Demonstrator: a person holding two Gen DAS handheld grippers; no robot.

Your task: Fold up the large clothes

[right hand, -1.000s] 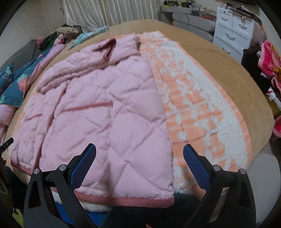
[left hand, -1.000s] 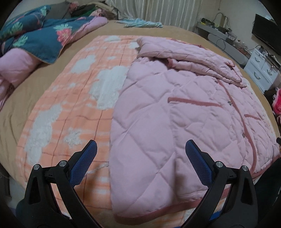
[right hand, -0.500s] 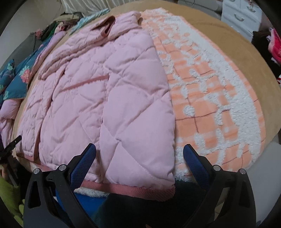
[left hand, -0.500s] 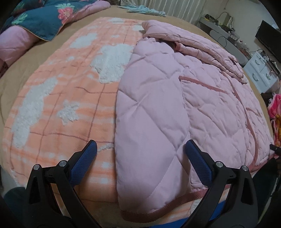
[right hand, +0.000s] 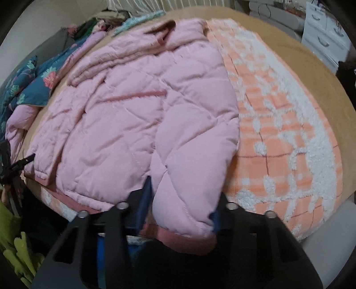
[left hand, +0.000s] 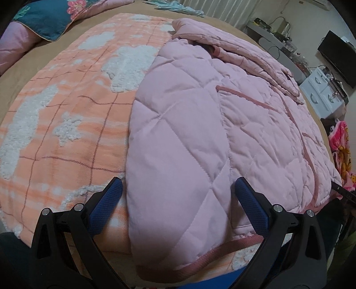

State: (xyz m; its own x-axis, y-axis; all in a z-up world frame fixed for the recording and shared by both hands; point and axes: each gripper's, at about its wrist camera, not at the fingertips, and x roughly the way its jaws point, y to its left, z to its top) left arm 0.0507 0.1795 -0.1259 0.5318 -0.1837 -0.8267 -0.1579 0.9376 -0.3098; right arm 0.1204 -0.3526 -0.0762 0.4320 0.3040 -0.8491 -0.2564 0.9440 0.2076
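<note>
From my seat, the pink quilted jacket (left hand: 200,115) lies flat on the orange-and-white blanket (left hand: 66,106), which covers a tan bed (right hand: 311,73); its hem sits at the near edge, its collar at the far end. My right gripper (right hand: 180,200) is closing on the jacket's near right corner — the padded fabric bunches up between the blue pads (right hand: 145,200) and they press into it from both sides. My left gripper (left hand: 178,200) stands wide open over the near left part of the hem, holding nothing, its pads (left hand: 106,206) straddling the jacket's edge. The only container I can find is a white chest of drawers (left hand: 322,91) at far right, drawers closed, contents unseen. The right wrist view is blurred, and the gripper body hides the hem corner below the pads. A floral quilt (left hand: 46,20) at far left is cut off by the frame.
</note>
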